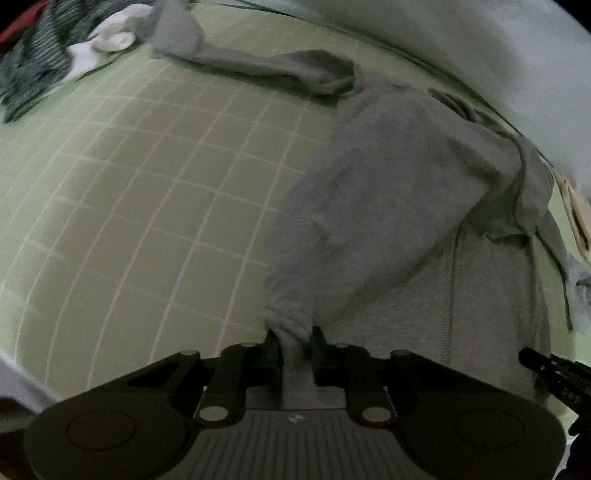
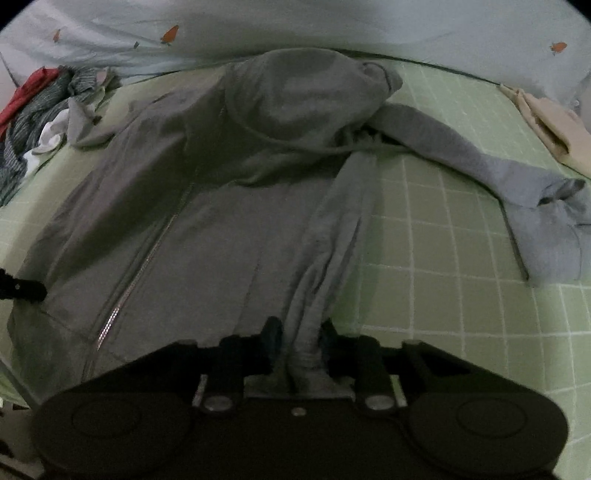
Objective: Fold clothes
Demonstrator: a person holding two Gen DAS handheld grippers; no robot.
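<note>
1. Hoodie [image 2: 207, 221] lies spread on the green checked sheet [image 1: 129, 184], zip side up, hood [image 2: 303, 99] toward the pale pillow [image 2: 295, 26] at the far edge.
2. Left gripper [image 1: 293, 347] is nearly closed, pinching a bunched grey fold at the hoodie's left side, which looks like a sleeve or side panel drawn over the body.
3. Right gripper [image 2: 297, 341] is likewise narrowed onto a gathered sleeve [image 2: 332, 229] that runs from the shoulder down to its jaws.
4. One more grey sleeve [image 2: 480, 158] trails out over the sheet on the right, slack and creased.
5. Handling, as I judge it: thick fleece, soft and limp, moderately heavy for cloth, not slippery or fragile. It sags and bunches wherever it is not supported, so a pinch carries only the fabric near it.
6. Best holds seem to be firmer parts: cuff ribbing, the hem band, shoulder seams. The zipper [image 2: 122, 302] adds a stiffer line and may resist a fold across it.
7. A heap of other clothes [image 2: 33, 122] sits at the far left, well apart.
</note>
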